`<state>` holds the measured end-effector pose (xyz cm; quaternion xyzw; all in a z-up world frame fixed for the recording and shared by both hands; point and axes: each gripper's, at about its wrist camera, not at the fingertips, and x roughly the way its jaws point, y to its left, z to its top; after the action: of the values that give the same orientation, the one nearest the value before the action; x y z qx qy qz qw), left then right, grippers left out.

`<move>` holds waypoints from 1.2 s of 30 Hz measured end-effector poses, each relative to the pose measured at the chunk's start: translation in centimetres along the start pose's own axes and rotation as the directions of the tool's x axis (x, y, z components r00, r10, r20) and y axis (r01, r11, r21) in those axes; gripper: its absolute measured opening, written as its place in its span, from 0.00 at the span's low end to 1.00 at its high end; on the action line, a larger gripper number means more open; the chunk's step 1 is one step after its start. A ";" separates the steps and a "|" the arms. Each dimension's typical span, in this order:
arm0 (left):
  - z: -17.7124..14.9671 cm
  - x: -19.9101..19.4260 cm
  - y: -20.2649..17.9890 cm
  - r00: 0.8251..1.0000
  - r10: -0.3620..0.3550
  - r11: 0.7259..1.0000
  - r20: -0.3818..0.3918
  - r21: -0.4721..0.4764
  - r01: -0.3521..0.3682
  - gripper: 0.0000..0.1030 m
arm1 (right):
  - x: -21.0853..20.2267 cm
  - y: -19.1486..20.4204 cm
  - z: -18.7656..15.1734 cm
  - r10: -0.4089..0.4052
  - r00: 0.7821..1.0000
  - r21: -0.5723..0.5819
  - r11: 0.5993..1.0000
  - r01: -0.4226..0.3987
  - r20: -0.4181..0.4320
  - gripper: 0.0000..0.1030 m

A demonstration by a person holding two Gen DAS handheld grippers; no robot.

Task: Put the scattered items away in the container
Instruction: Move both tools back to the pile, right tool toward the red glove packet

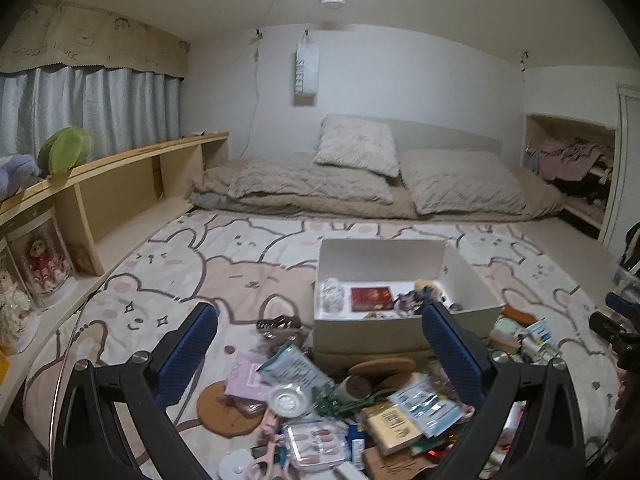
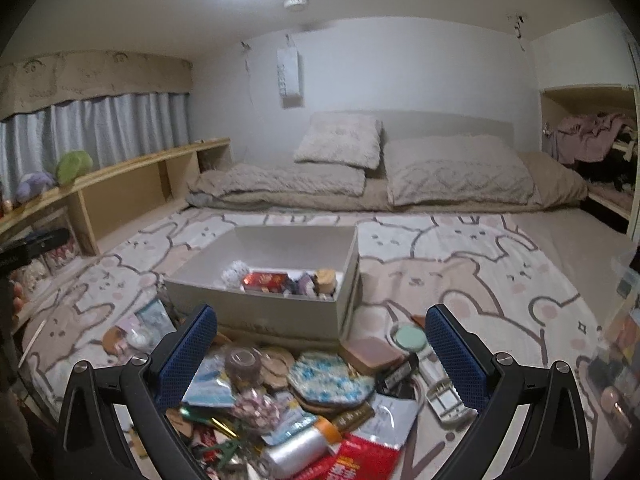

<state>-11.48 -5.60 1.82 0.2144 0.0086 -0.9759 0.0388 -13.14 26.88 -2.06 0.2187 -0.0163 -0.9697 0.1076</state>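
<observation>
- Right now my left gripper (image 1: 320, 344) hangs over the pile (image 1: 320, 400) with its jaws wide apart, nothing between them.
- My right gripper (image 2: 320, 344) is likewise spread and empty above the same clutter.
- Just beyond the pile, the white box (image 1: 384, 328) sits open on the bear-print blanket (image 1: 160, 280).
- Inside it I see a red packet (image 1: 370, 297), a clear bottle (image 1: 332, 294) and some small bits, too blurred to name.
- A cork coaster (image 1: 228, 408) lies at the pile's left edge; a blue-flecked coaster (image 2: 328, 378) rests on top near my right gripper.

Bear-print blanket (image 1: 168, 280) carries white box (image 1: 400, 328), scattered clutter (image 1: 320, 412)
</observation>
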 end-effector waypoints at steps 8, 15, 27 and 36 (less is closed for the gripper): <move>-2.7 2.8 1.8 0.993 0.062 0.998 -0.097 0.032 -0.059 1.00 | 2.3 -2.8 -4.6 -0.055 0.987 0.084 0.994 0.068 -0.154 1.00; -4.6 4.8 2.2 0.983 0.066 0.997 -0.173 0.037 -0.061 1.00 | 3.8 -3.6 -6.3 -0.069 0.970 0.101 0.990 0.094 -0.231 1.00; -8.8 7.9 3.4 0.940 0.113 0.993 -0.323 0.063 -0.098 1.00 | 7.4 -3.0 -11.8 -0.101 0.897 0.039 0.991 0.129 -0.430 1.00; -11.6 9.1 7.2 0.887 0.143 0.989 -0.438 0.036 -0.141 1.00 | 8.7 -4.0 -14.2 -0.029 0.870 0.143 0.983 0.114 -0.491 1.00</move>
<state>-14.32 -13.08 -12.56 0.4292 -0.0002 -0.8969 0.1068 -15.52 29.12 -18.84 0.4645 -0.0619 -0.8818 0.0534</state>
